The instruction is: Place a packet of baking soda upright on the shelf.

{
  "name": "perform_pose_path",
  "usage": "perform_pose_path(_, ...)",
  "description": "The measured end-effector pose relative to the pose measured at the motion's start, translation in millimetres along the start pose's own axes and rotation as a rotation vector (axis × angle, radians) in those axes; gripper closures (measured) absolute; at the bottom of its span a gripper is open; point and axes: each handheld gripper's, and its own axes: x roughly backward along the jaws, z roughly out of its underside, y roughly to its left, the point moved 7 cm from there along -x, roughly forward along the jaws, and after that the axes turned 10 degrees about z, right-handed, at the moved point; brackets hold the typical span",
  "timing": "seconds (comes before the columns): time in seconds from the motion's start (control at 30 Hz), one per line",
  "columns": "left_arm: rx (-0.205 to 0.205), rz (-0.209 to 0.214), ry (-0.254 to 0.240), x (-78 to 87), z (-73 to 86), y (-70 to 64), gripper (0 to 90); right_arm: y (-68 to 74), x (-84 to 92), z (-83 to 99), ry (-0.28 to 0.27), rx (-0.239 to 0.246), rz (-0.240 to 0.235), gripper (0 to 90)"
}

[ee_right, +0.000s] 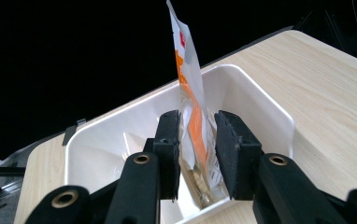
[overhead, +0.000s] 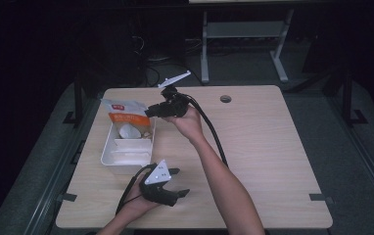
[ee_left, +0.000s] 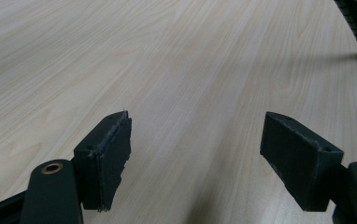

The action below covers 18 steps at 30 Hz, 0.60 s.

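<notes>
Between the right gripper's point(ee_right: 197, 154) slackened jaws, the orange pouch point(ee_right: 190, 102) is standing in the white tray point(ee_right: 260, 100); left gripper point(ee_left: 195, 158) gaping, empty.

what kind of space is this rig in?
Probably a lab or workshop recording station: a light wood table in a dark room, another bench's white metal legs behind, and cables on the floor.

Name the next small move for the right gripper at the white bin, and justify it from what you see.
Probably draw the right gripper back from the packet: the orange-and-white pouch already stands in the white bin, and the jaws show gaps beside it, so it looks released.
</notes>
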Motion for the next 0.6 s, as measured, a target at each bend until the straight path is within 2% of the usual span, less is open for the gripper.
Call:
perform_pose_path(0.17,0.000,-0.001,0.001,0.3,0.1,0.1,24.2,-5.3,10.3,10.2,0.015,0.003,0.007,65.5)
perform_pose_path(0.6,0.005,-0.006,0.001,-0.8,1.0,0.8,24.2,-13.3,32.2,25.1,0.008,0.000,0.016,60.0)
